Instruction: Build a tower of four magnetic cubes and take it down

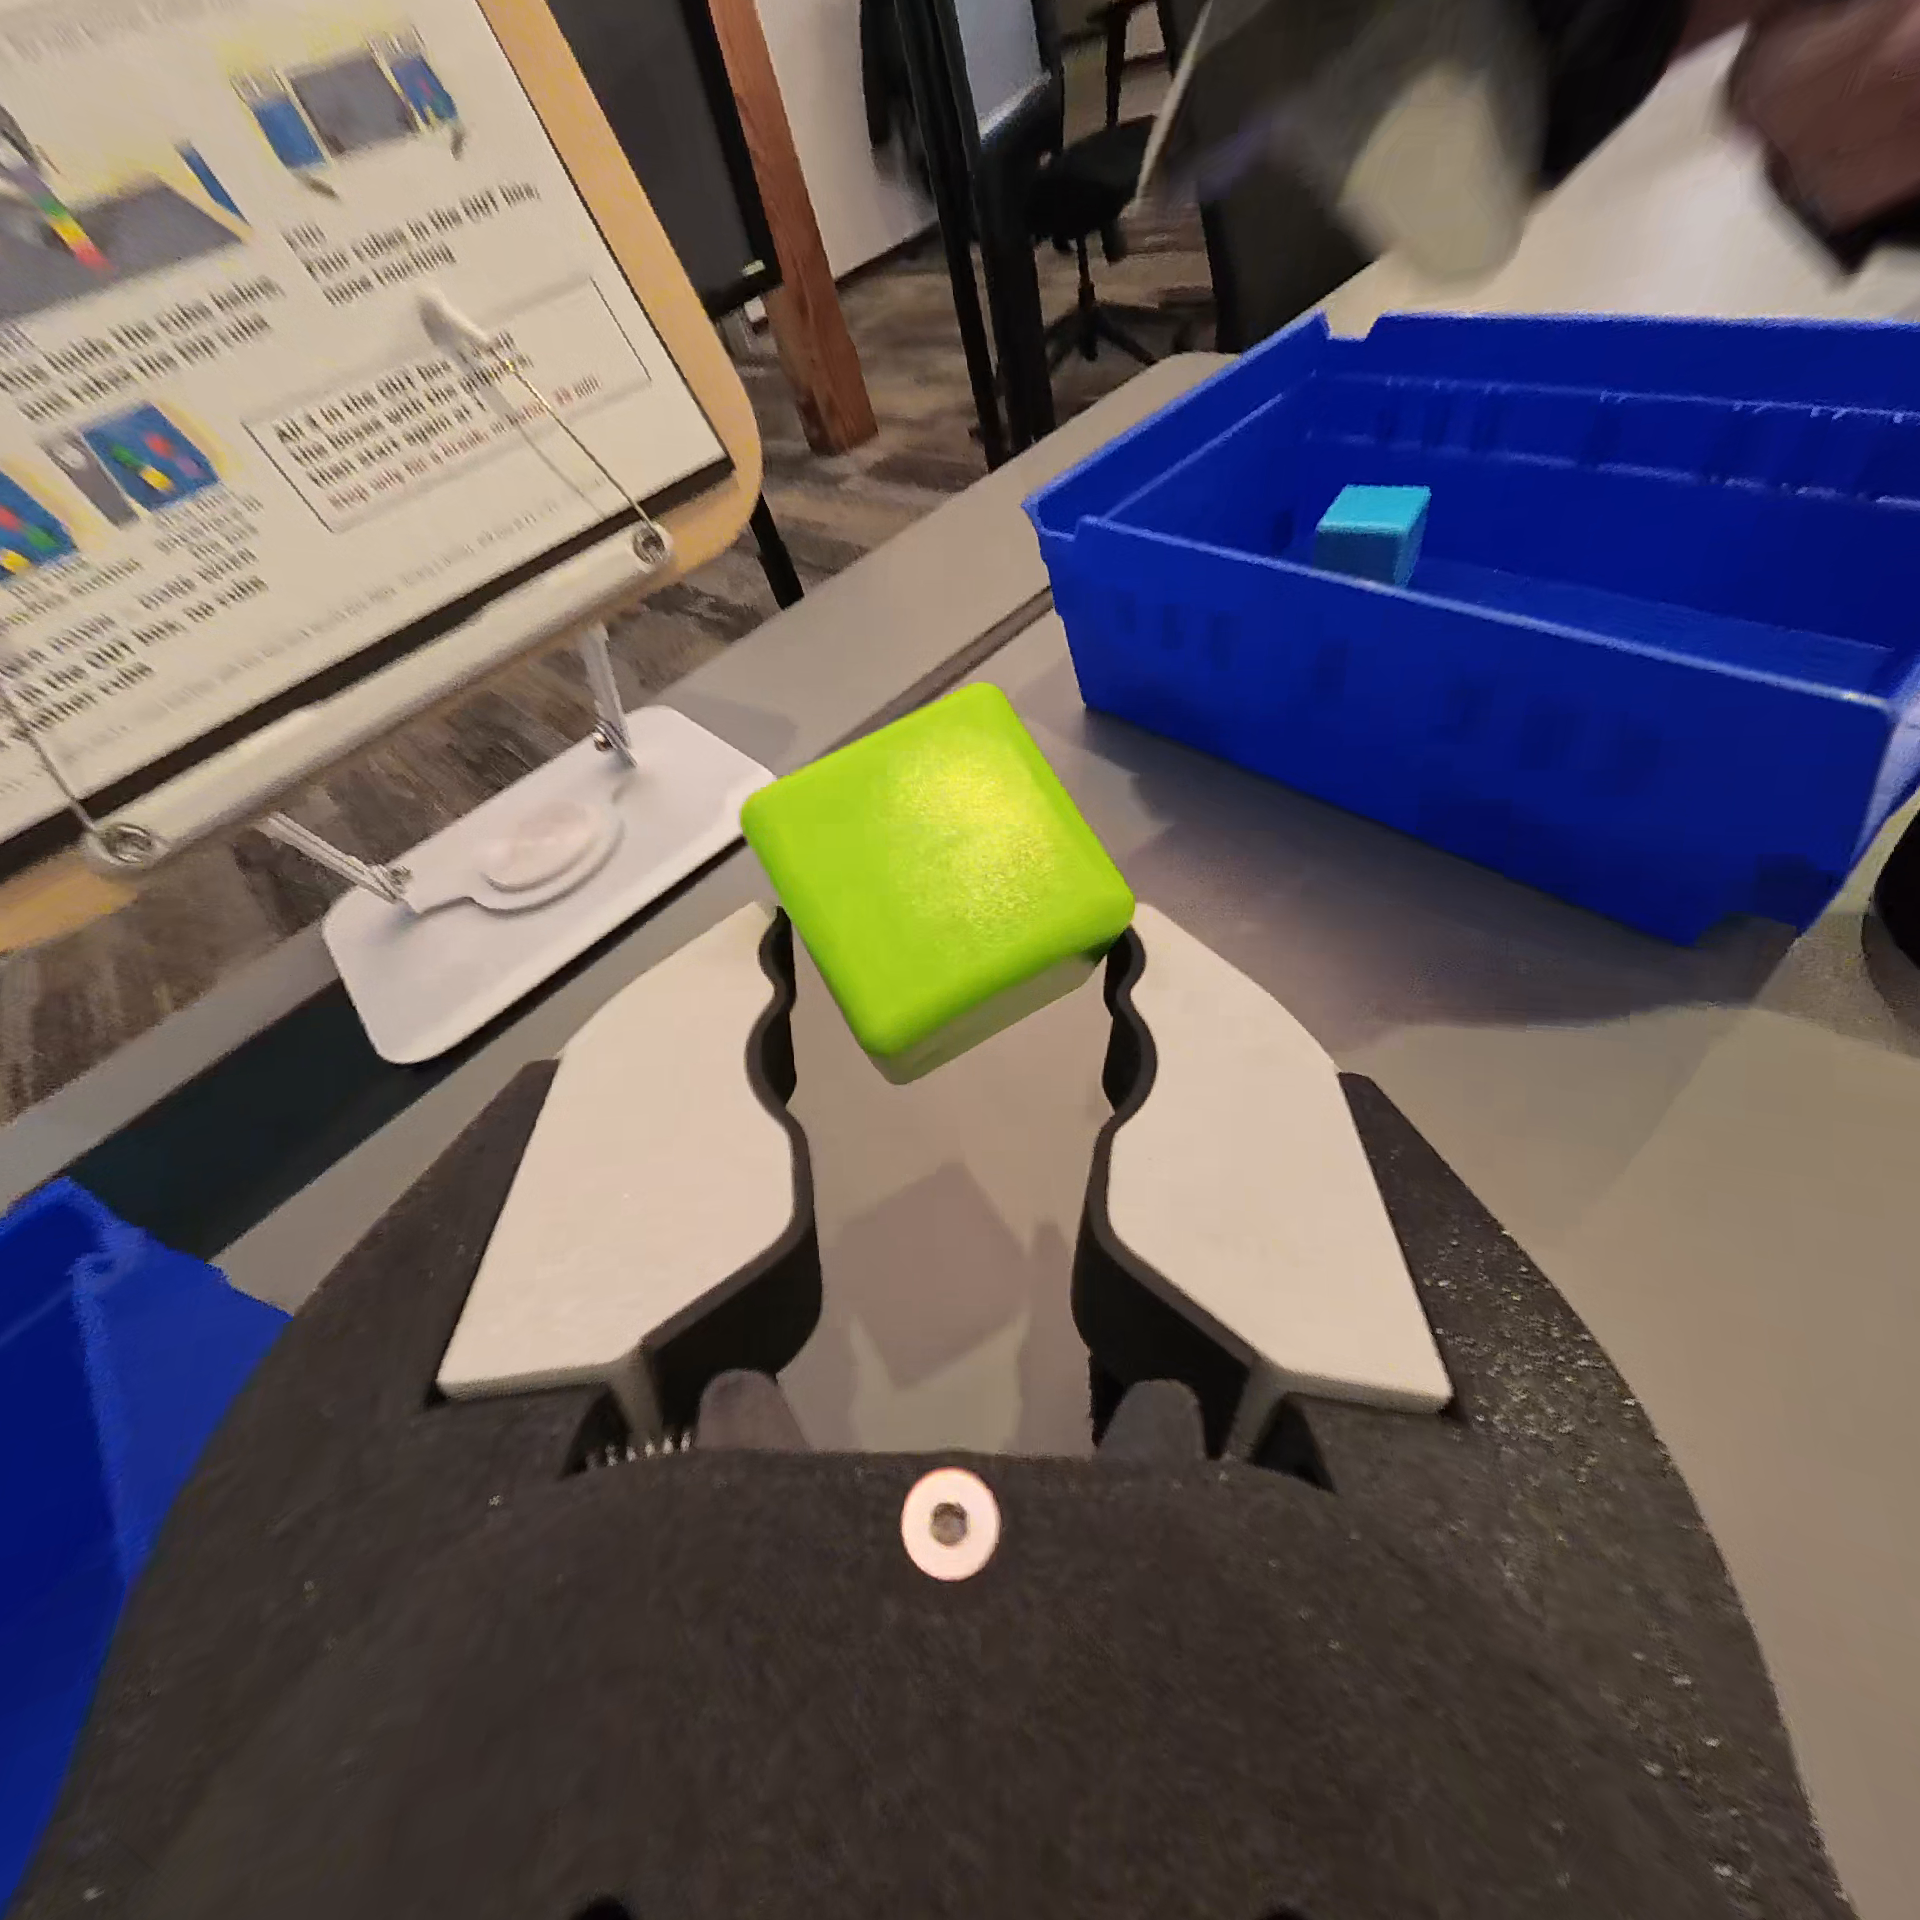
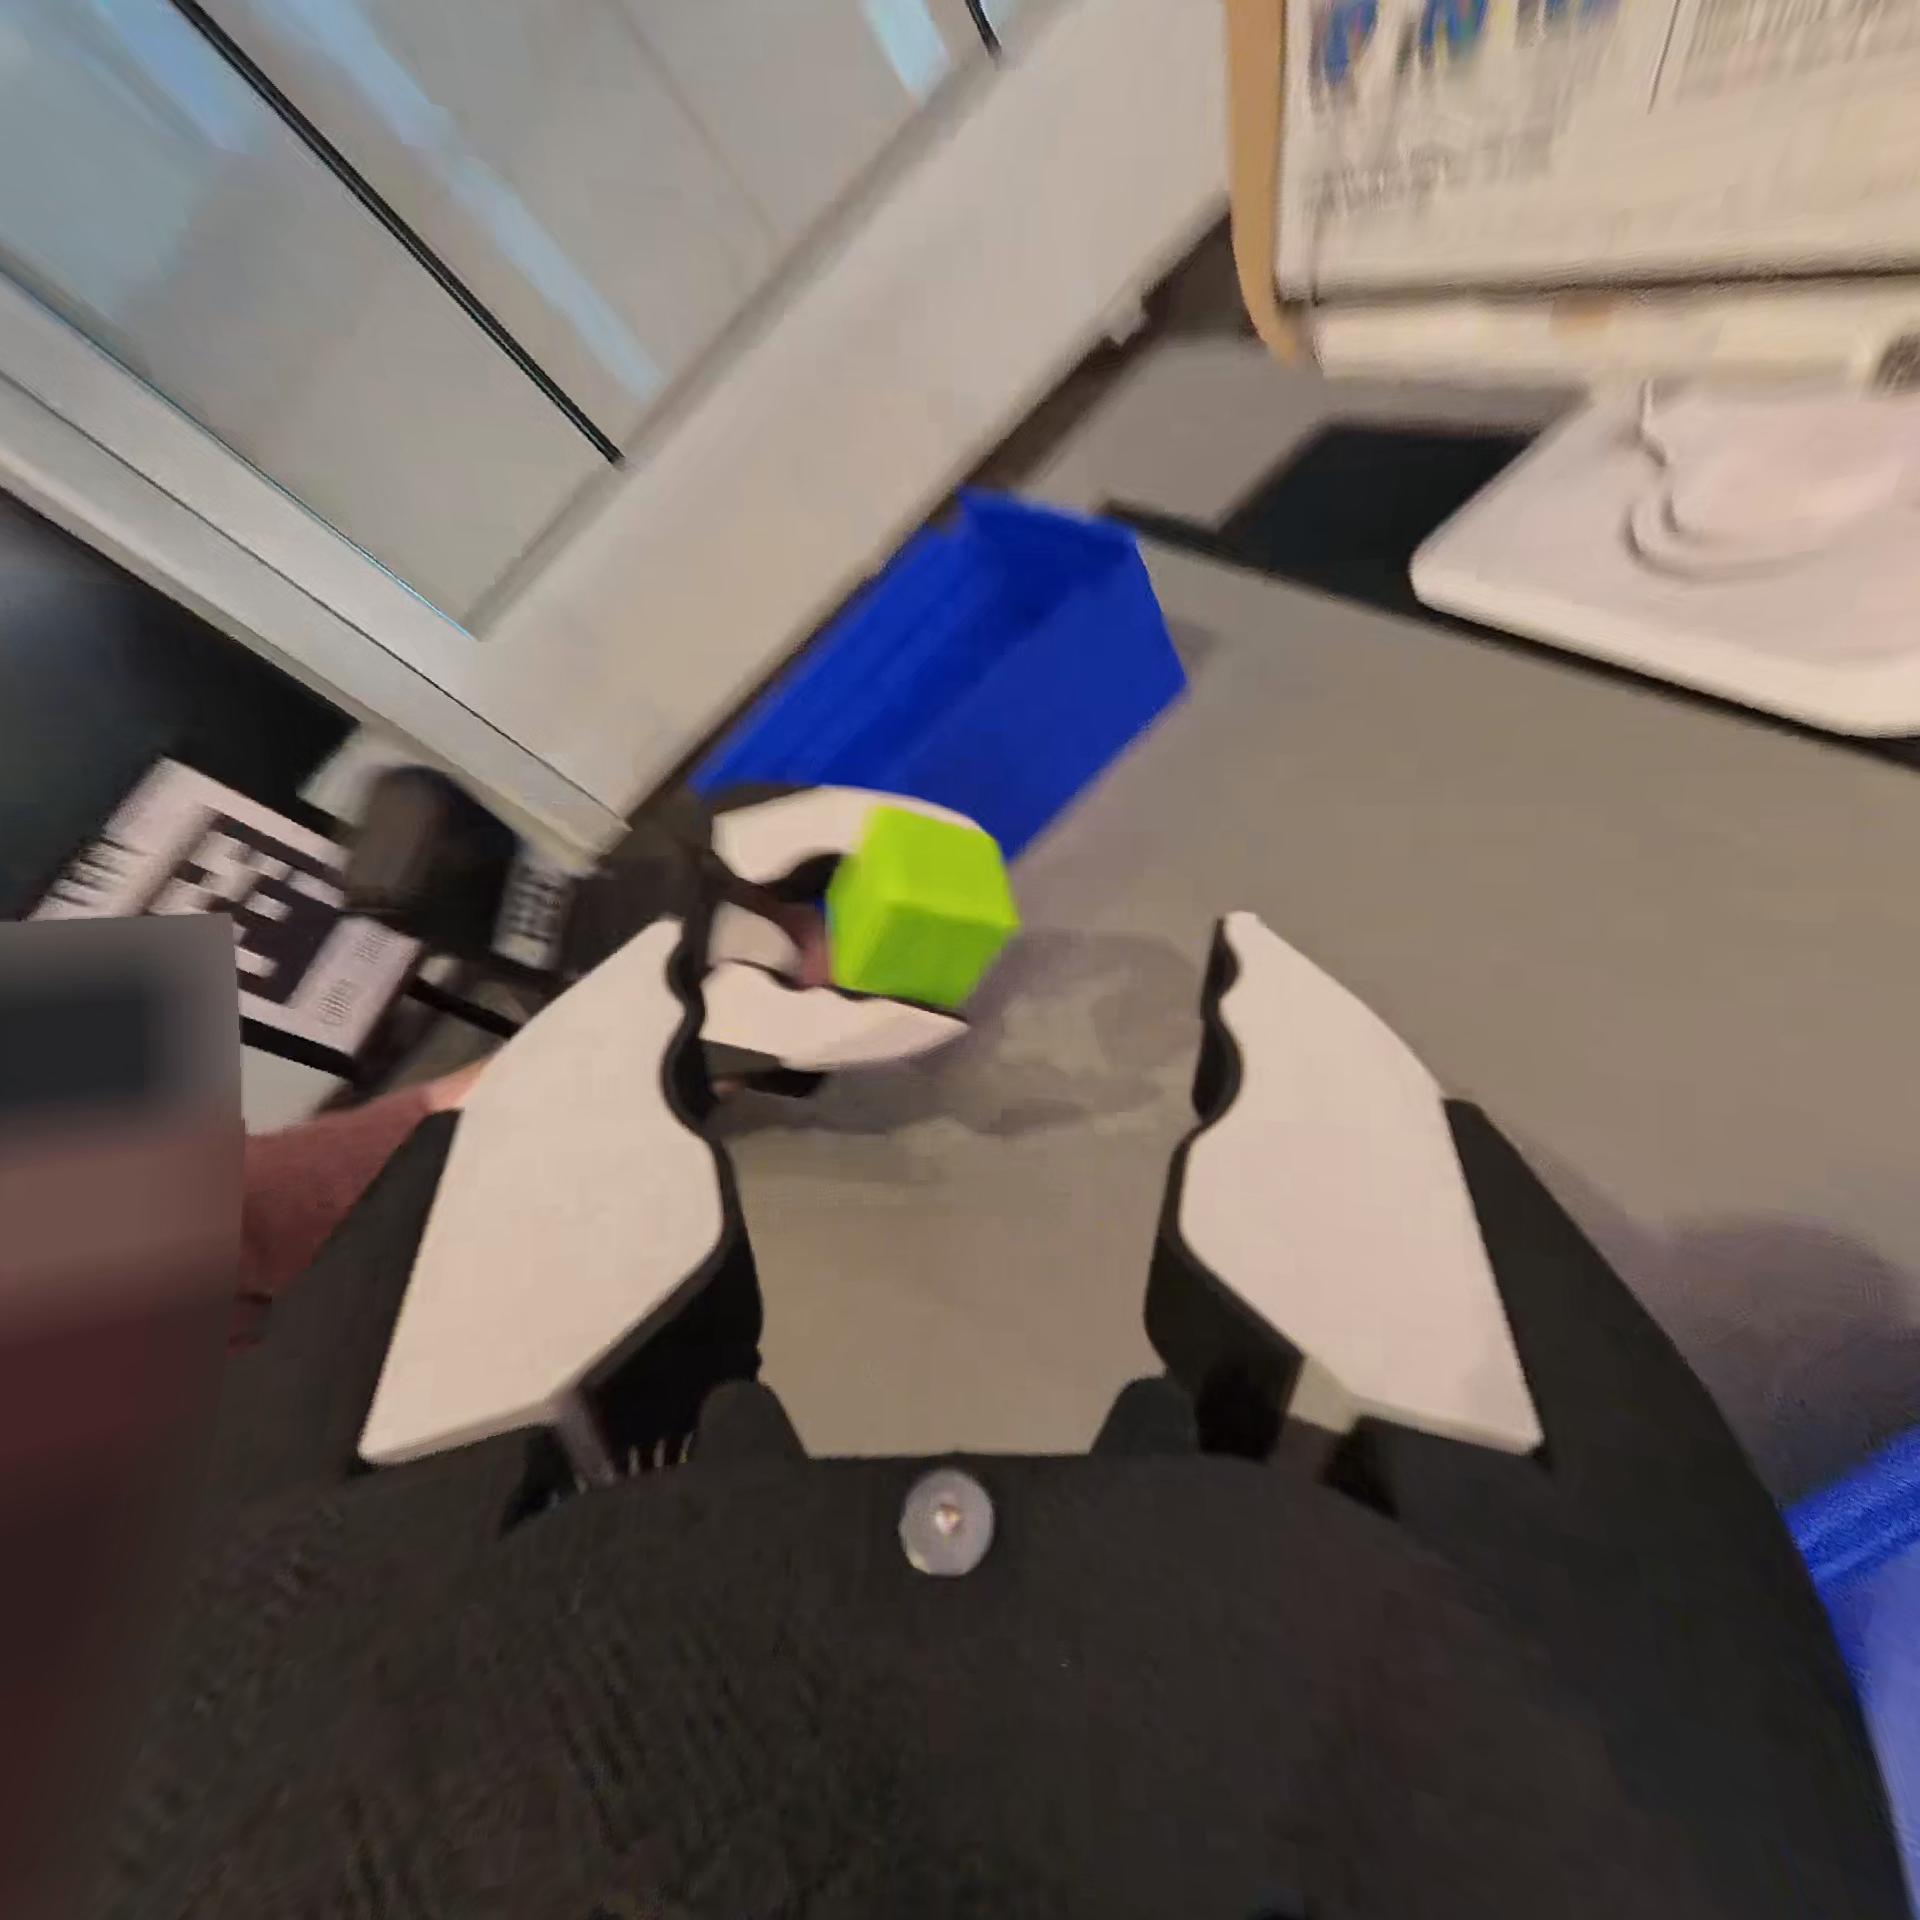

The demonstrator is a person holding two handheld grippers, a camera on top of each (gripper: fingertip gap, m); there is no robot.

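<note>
Table: the grey table [image 1: 1558, 1195] fills the lower right of the left wrist view and carries everything.
Bin: a blue bin [image 1: 1507, 727] sits in the upper right of that view; a second blue bin [image 2: 997, 665] shows at upper centre of the right wrist view.
Stand: a board with printed sheets [image 1: 312, 364] on a white stand occupies the upper left.
Left gripper: the left gripper [image 1: 951, 935] is clenched on the green cube [image 1: 935, 873] at frame centre, held tilted and clear of the table.
Right gripper: the right gripper [image 2: 951, 966] is released, jaws wide, nothing between them, facing the held cube.
Blue cube: a light blue cube [image 1: 1371, 535] rests inside the upper-right bin.
Stage: no tower stands anywhere in view; whether this cube is going to a stack or to a bin, I cannot tell.
Doing it well: level the cube before setting it down, since it sits skewed in the jaws; lower it flat, then open slowly so the magnets do not snatch it sideways.
</note>
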